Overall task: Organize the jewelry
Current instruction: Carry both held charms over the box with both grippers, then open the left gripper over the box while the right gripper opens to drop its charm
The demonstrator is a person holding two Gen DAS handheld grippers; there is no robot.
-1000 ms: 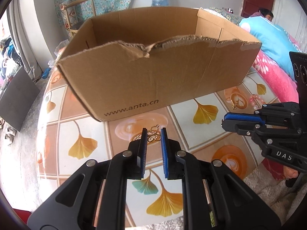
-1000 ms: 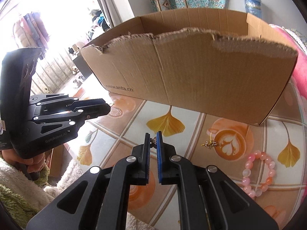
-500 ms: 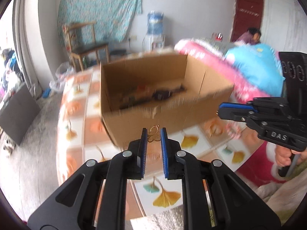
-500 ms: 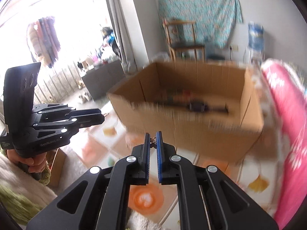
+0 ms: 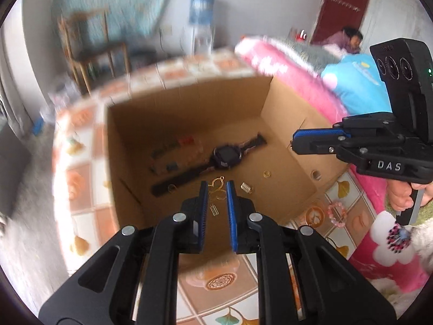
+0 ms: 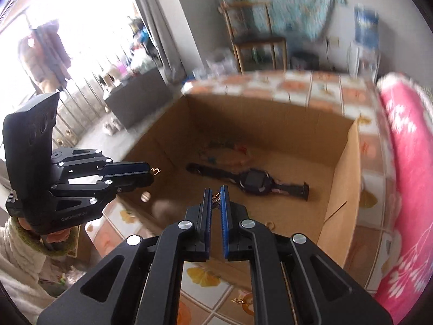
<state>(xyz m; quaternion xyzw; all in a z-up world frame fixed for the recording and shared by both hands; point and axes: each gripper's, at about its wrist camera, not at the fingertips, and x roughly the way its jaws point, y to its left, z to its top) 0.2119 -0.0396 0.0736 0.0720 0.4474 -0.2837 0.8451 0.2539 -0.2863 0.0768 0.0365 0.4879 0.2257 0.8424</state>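
My left gripper [image 5: 217, 188] is shut on a gold openwork earring [image 5: 218, 189] and holds it above the open cardboard box [image 5: 186, 103]. My right gripper [image 6: 216, 195] is shut on a small gold earring [image 6: 216, 197], also above the box [image 6: 349, 168]. Each gripper shows in the other's view, the right one [image 5: 293, 140] and the left one [image 6: 151, 172]. On the box floor lie a dark watch [image 5: 213, 161], a gold ring [image 5: 267, 174], a small charm [image 5: 246, 187] and a beaded bracelet [image 5: 176, 149].
A pink bead bracelet [image 5: 335, 212] and a small gold piece [image 6: 239, 300] lie on the patterned tablecloth [image 5: 216, 279] beside the box. A pink quilt [image 6: 406, 162] is on the right. A wooden chair [image 6: 254, 35] stands behind the table.
Both grippers rose from table level in front of the box to above its opening, each still holding its earring. The box's inside came into view.
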